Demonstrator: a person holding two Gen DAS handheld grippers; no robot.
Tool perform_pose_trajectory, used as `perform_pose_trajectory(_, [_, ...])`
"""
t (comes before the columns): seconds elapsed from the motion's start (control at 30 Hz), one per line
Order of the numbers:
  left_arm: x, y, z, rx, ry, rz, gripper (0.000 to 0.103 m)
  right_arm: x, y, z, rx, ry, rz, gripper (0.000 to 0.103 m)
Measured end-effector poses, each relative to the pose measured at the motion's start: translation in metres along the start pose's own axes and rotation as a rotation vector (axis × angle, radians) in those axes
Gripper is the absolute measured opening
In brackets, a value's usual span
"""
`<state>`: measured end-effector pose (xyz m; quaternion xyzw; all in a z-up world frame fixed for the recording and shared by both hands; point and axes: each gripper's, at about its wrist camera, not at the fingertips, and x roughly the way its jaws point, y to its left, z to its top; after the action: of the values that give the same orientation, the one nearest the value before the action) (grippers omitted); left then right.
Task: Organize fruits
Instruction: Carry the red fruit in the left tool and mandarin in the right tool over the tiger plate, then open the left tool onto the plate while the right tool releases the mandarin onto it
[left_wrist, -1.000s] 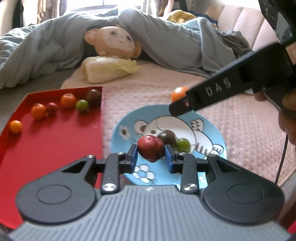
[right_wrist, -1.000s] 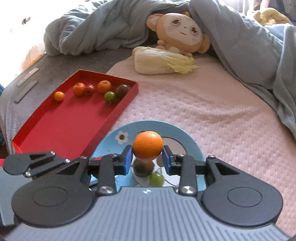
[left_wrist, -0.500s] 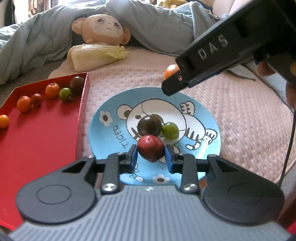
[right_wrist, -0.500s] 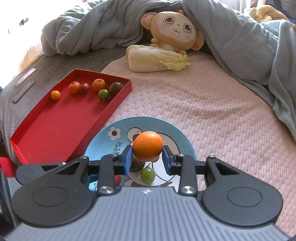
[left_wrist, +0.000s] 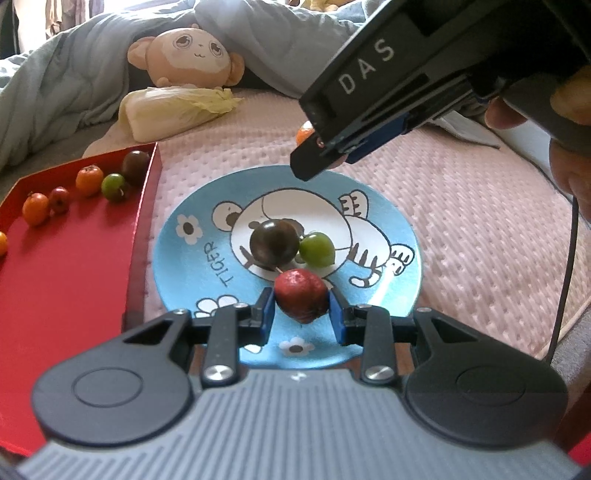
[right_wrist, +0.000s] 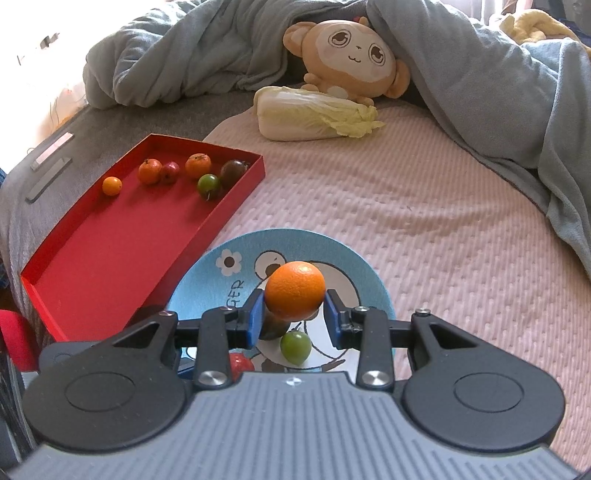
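My left gripper is shut on a dark red fruit, held just above the near part of the blue tiger plate. On the plate lie a dark brown fruit and a green fruit. My right gripper is shut on an orange and hangs over the same plate; in the left wrist view it reaches in from the upper right, with the orange peeking out behind it. The red tray on the left holds several small fruits along its far end.
A napa cabbage and a plush monkey lie at the far side of the pink mat. Grey-blue blankets pile up behind and to the right. A cable hangs at the right edge.
My left gripper has moved forward and down over the plate with the red fruit, so the plate fruits now sit just beyond it. The right gripper has kept the orange nearly still.
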<state>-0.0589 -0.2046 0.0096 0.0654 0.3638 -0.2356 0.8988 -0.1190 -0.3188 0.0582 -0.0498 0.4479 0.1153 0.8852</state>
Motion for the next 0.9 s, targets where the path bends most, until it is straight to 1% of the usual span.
perform_pose_trajectory(0.3, [0.001, -0.001, -0.004, 0.001, 0.016, 0.014, 0.035, 0.017, 0.004, -0.006, -0.03, 0.056, -0.012, 0.04])
perform_pose_trajectory(0.5, [0.001, 0.001, -0.004, -0.01, 0.028, 0.003, 0.036, 0.025, 0.003, -0.008, -0.037, 0.081, -0.02, 0.04])
perform_pose_trajectory(0.67, [-0.002, 0.002, -0.003, -0.017, 0.03, 0.008, 0.036, 0.033, 0.004, -0.008, -0.047, 0.104, -0.025, 0.04])
perform_pose_trajectory(0.7, [-0.002, 0.003, -0.003, -0.017, 0.03, 0.007, 0.037, 0.035, 0.004, -0.009, -0.05, 0.108, -0.026, 0.04])
perform_pose_trajectory(0.77, [-0.005, 0.004, -0.003, -0.02, 0.017, 0.015, 0.052, 0.038, 0.005, -0.009, -0.056, 0.116, -0.027, 0.04])
perform_pose_trajectory(0.83, [-0.008, 0.004, -0.002, -0.019, -0.002, 0.024, 0.056, 0.04, 0.006, -0.009, -0.06, 0.123, -0.027, 0.04])
perform_pose_trajectory(0.9, [-0.01, 0.004, -0.001, -0.013, -0.009, 0.025, 0.057, 0.041, 0.005, -0.01, -0.062, 0.129, -0.027, 0.04])
